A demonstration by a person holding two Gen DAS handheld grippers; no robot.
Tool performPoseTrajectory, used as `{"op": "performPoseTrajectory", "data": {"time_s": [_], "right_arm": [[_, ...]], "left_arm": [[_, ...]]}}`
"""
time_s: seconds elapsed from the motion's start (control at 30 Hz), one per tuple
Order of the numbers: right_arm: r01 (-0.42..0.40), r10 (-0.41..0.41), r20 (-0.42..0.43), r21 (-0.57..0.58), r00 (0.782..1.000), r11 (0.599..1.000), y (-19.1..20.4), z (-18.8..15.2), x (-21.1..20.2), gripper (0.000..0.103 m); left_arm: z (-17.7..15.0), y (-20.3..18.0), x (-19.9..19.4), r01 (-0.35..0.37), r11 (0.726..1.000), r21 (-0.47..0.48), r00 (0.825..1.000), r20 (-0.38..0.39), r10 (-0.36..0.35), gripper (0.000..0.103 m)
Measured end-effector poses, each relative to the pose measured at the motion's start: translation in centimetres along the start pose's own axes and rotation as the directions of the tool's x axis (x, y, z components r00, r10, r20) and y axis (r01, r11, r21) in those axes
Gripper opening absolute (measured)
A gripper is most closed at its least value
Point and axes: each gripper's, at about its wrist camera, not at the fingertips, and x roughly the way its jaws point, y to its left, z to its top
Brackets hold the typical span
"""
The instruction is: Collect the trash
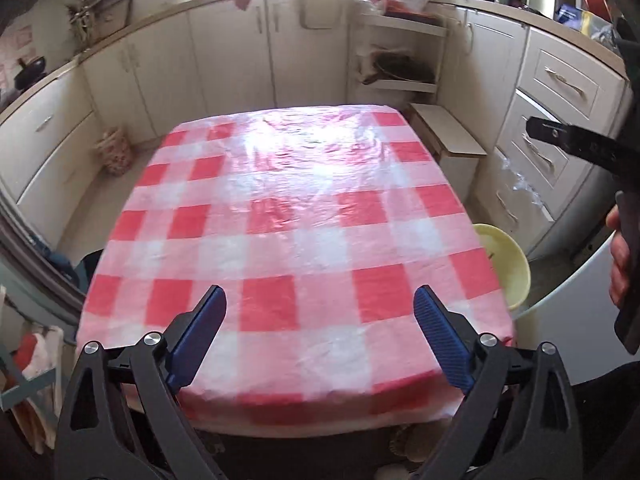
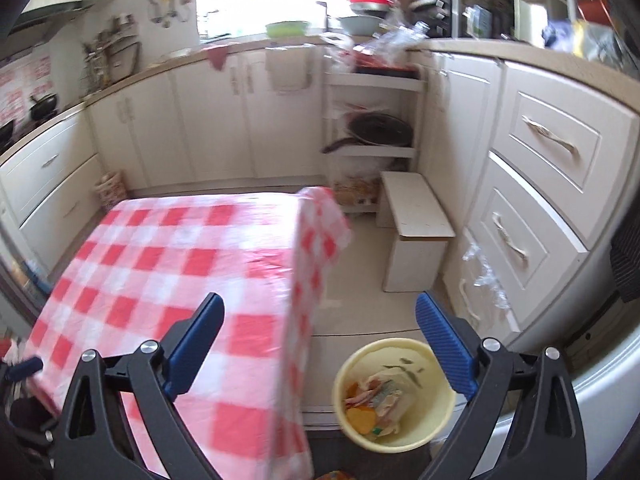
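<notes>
Left gripper (image 1: 320, 300) sits at the bottom centre of the left wrist view, jaws spread wide, nothing between the blue pads (image 1: 438, 334). Behind it a table (image 1: 296, 208) with a red-and-white checked cloth fills the middle of the frame; its top shows only the cloth with window glare. Yellow bucket (image 1: 508, 264) peeks out at the right edge of the table, on the floor. A hand (image 1: 620, 264) shows at the far right edge of the frame, wrapped on a dark handle.

Right gripper (image 2: 320, 320) at bottom centre of the right wrist view, jaws also wide apart, empty. The bucket (image 2: 436, 396) is at lower centre-right, on the floor just beside the table's hanging cloth, partly behind the right pad. Trash (image 2: 374, 402) lies inside it: crumpled wrappers and orange bits, details blurred. A small white stool (image 2: 416, 216) stands mid-right of the frame, near the cream drawers (image 2: 548, 148).
</notes>
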Motion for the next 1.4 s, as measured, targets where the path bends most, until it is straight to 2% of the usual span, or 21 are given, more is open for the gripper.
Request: {"op": "performPoseTrajectory", "data": {"time_s": [0.1,0.17,0.27,0.33,0.47,0.63,0.8,1.0,1.17,1.4], "right_arm": [[-0.036,0.037,0.055,-0.022,0.998,0.999,4.0,-2.4,-2.4,0.096],[-0.050,0.050,0.075,-0.003,0.996,0.999,6.0,-5.2,-3.4,0.096],[-0.080,0.080,0.008,0.064,0.997,0.995,8.0,-8.5,-3.7,0.096],[-0.089,0.089,0.005,0.066,0.996,0.994,9.5,-8.7,-4.6,0.096],[-0.034,0.032,0.088,0.024,0.996,0.999,11.8,-8.3,-8.6,0.096],[-0.037,0.037,0.070,-0.006,0.997,0.999,14.0,-9.6,-12.9,0.096],[-0.033,0.037,0.079,-0.050,0.996,0.998,14.5,-10.6,-16.4,0.096],[-0.021,0.018,0.102,0.023,0.995,1.000,14.1,-12.3,-19.8,0.096],[-0.022,0.020,0.108,0.013,0.994,1.000,14.9,-14.6,-20.3,0.096],[-0.022,0.020,0.108,0.016,0.994,1.000,15.2,-14.6,-20.1,0.096]], "left_arm": [[-1.3,3.1,-2.7,-0.058,0.998,-0.027,0.997,0.041,0.059,0.094],[-2.1,4.8,-4.2,-0.084,0.996,-0.037,0.994,0.064,0.086,0.095],[-3.4,6.7,-6.6,-0.121,0.992,-0.046,0.987,0.096,0.125,0.095],[-4.2,7.6,-7.9,-0.131,0.990,-0.058,0.984,0.110,0.137,0.095],[-5.5,8.8,-10.3,-0.143,0.987,-0.071,0.980,0.129,0.151,0.095],[-6.7,9.2,-13.2,-0.138,0.988,-0.066,0.976,0.159,0.147,0.095],[-7.9,9.4,-16.2,-0.115,0.991,-0.067,0.973,0.191,0.126,0.095],[-9.5,9.4,-18.6,-0.151,0.984,-0.099,0.963,0.211,0.169,0.095],[-10.6,9.1,-19.4,-0.155,0.982,-0.104,0.961,0.215,0.175,0.095],[-11.3,8.9,-19.5,-0.165,0.982,-0.091,0.960,0.213,0.181,0.095]]}}
